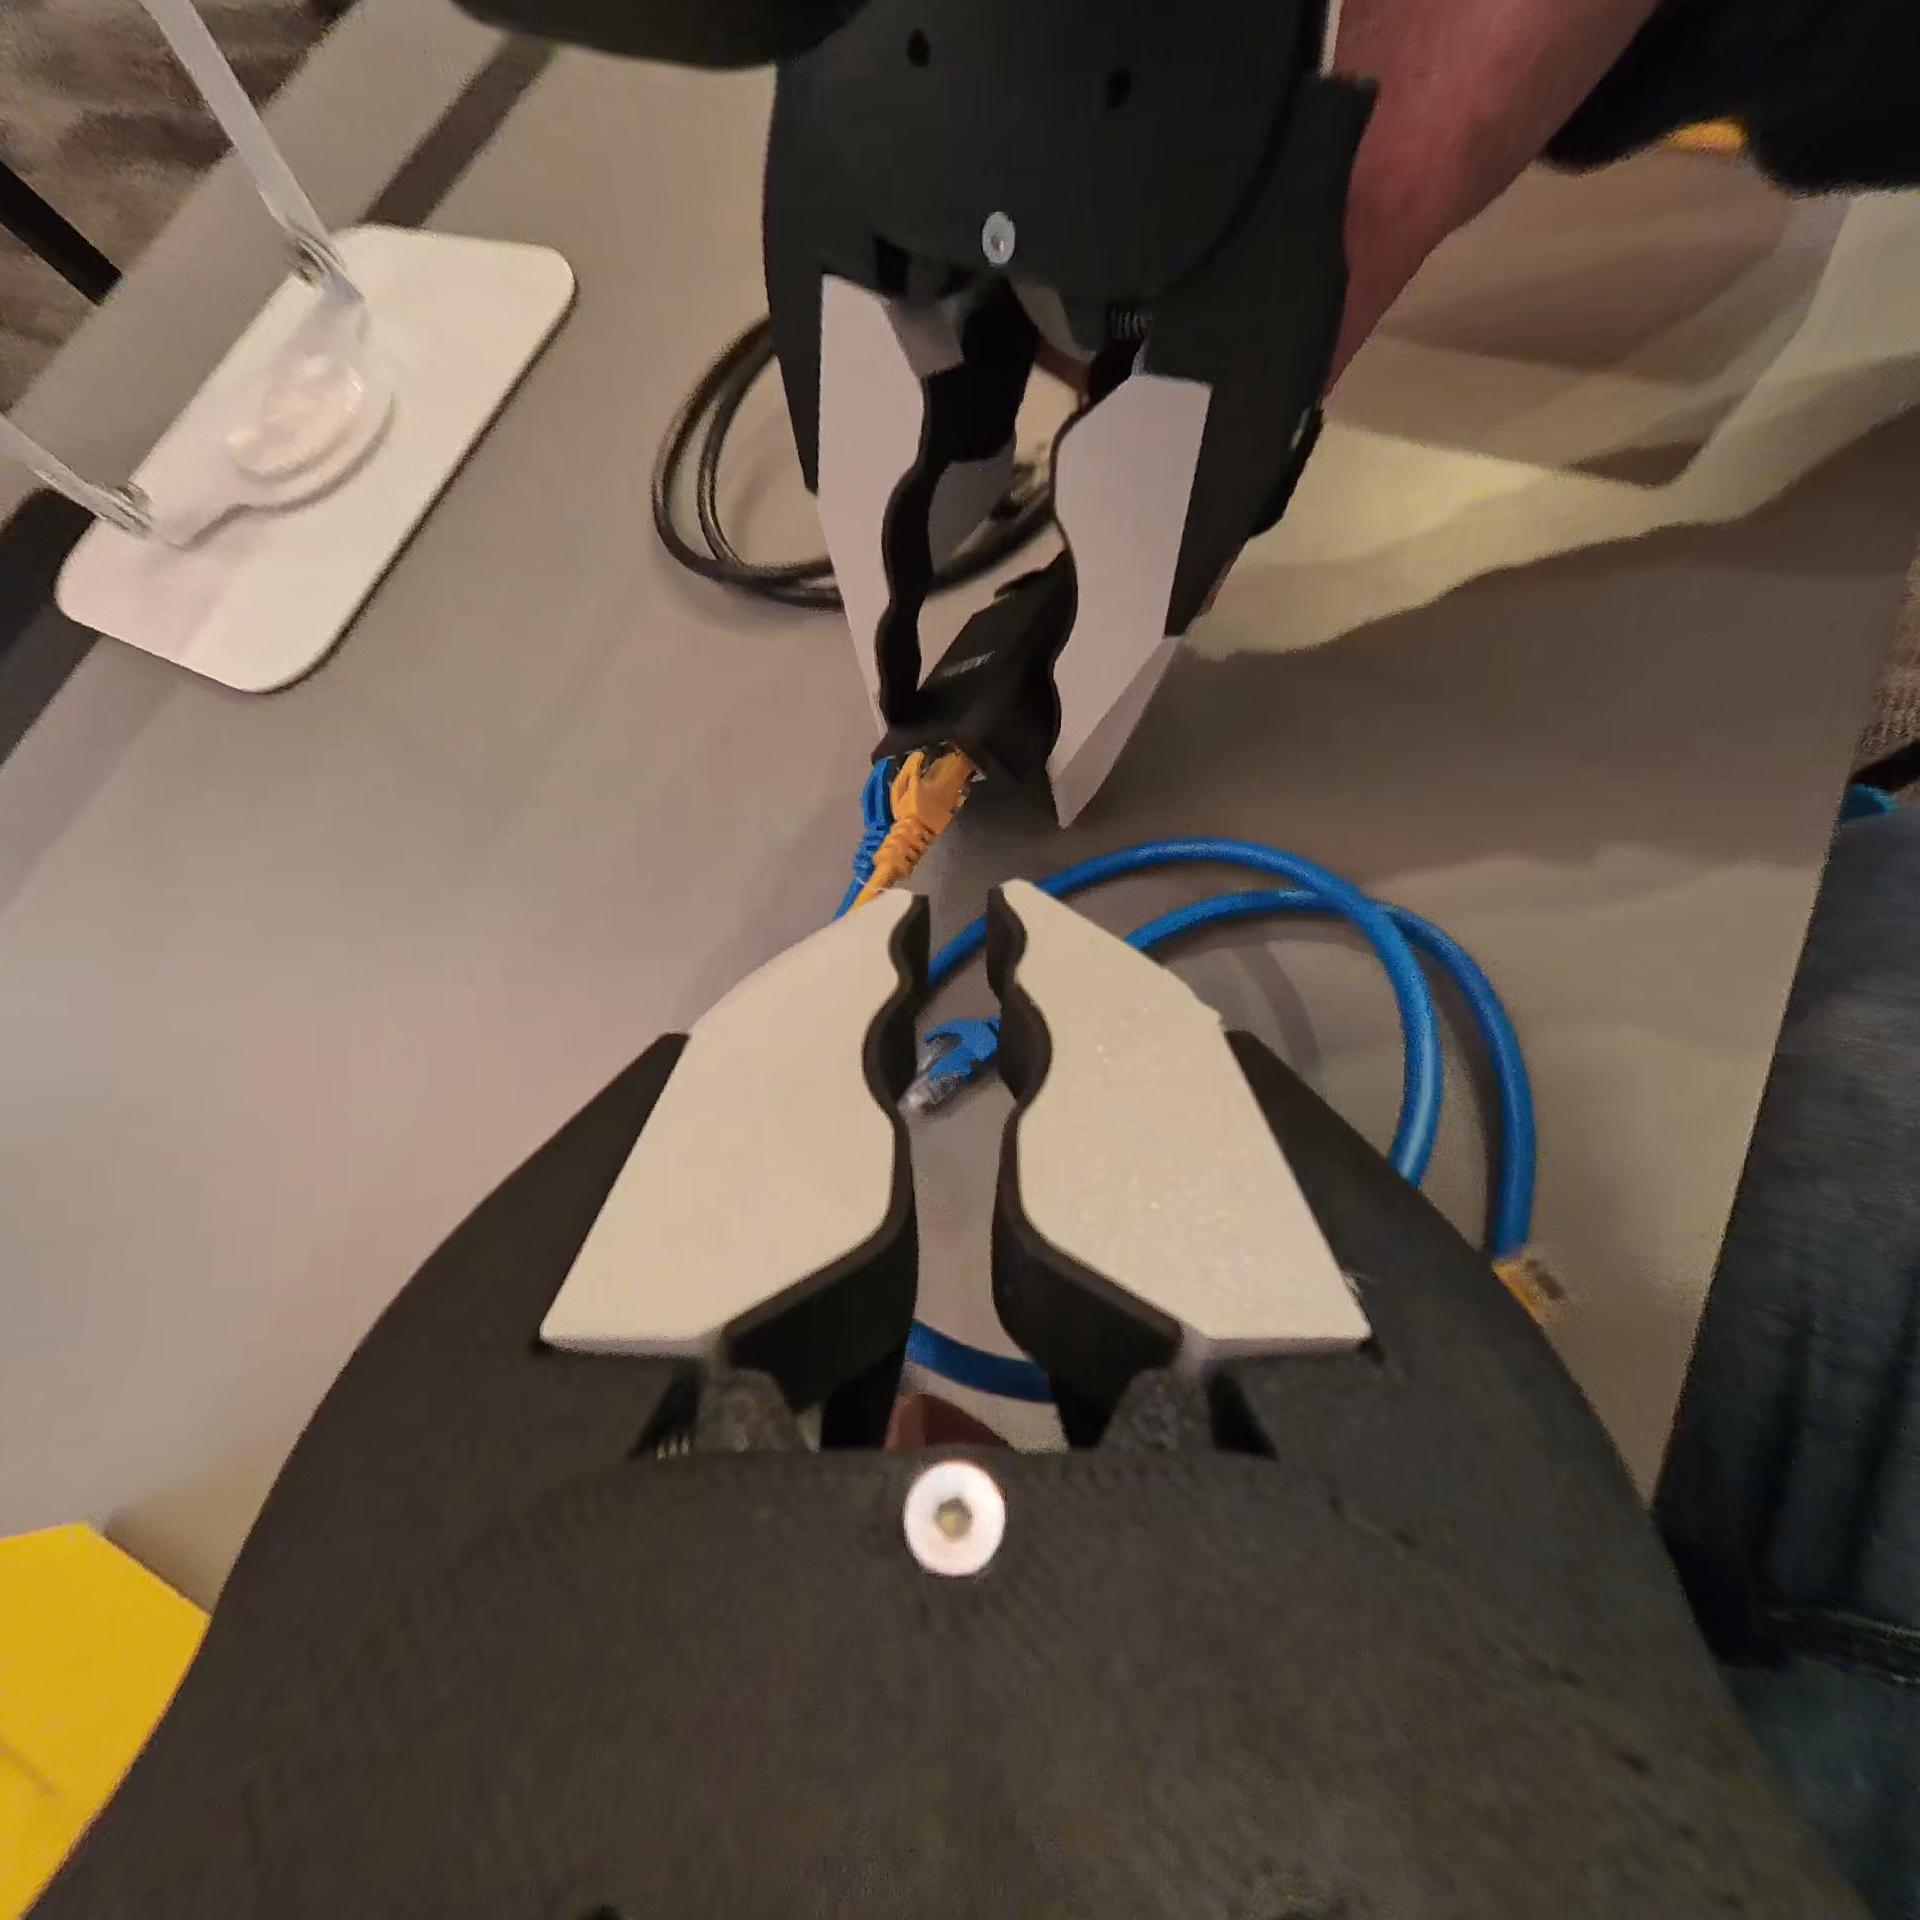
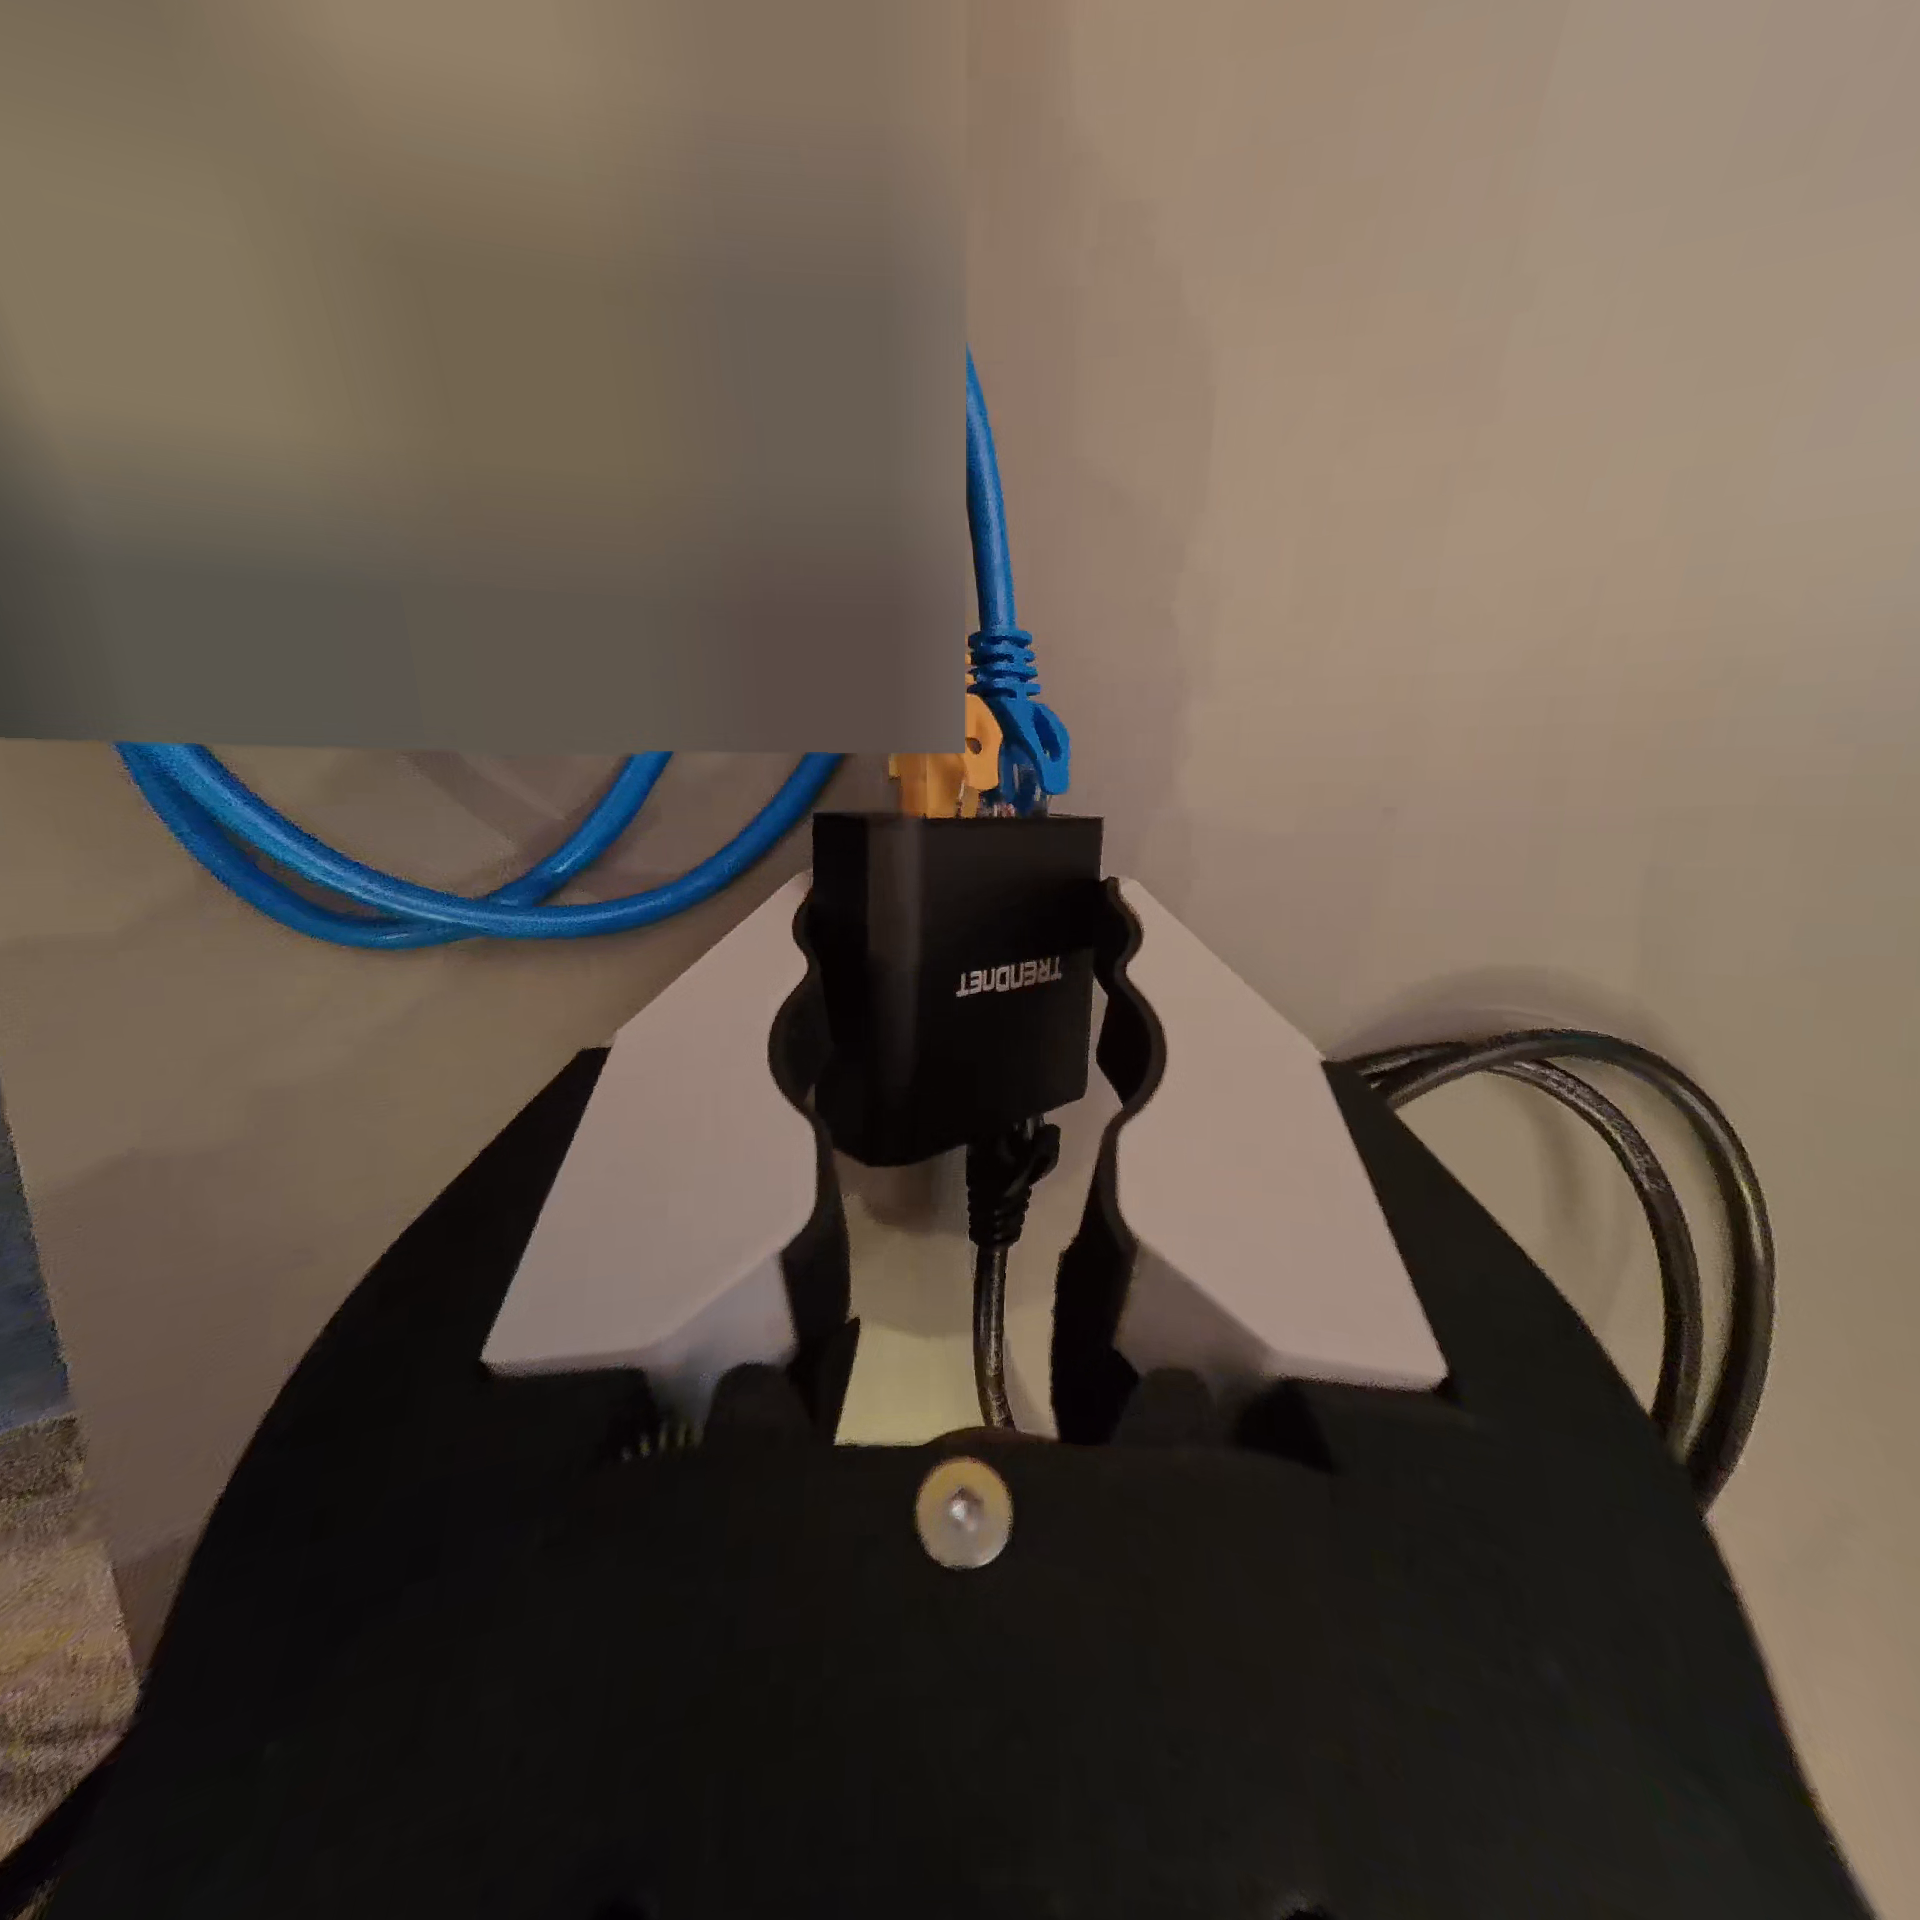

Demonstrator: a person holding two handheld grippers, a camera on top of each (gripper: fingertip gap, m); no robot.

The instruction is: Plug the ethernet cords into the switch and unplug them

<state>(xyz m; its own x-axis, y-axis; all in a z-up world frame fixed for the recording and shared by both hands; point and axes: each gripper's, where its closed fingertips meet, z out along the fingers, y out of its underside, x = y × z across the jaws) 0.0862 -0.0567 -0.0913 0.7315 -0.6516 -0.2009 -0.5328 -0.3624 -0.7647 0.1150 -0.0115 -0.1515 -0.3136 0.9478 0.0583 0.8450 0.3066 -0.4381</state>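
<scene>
My right gripper (image 2: 961,894) is shut on the small black switch (image 2: 956,977) and holds it at the grey table. It shows from the front in the left wrist view (image 1: 982,764), with the switch (image 1: 977,675) between its fingers. An orange plug (image 1: 925,800) and a blue plug (image 1: 878,821) sit in the switch's ports; both show in the right wrist view, orange (image 2: 935,779) and blue (image 2: 1023,727). A black cord (image 2: 997,1226) leaves the switch's back. My left gripper (image 1: 956,904) is empty, its jaws a narrow gap apart, just short of the plugs. A loose blue plug (image 1: 951,1049) lies on the table under it.
A coiled blue cable (image 1: 1434,997) lies right of my left gripper, with a loose orange plug (image 1: 1527,1283) near it. A black cable coil (image 1: 707,499) lies behind the switch. A white stand base (image 1: 312,457) is far left, a yellow object (image 1: 73,1683) near left. A person's leg (image 1: 1808,1247) is right.
</scene>
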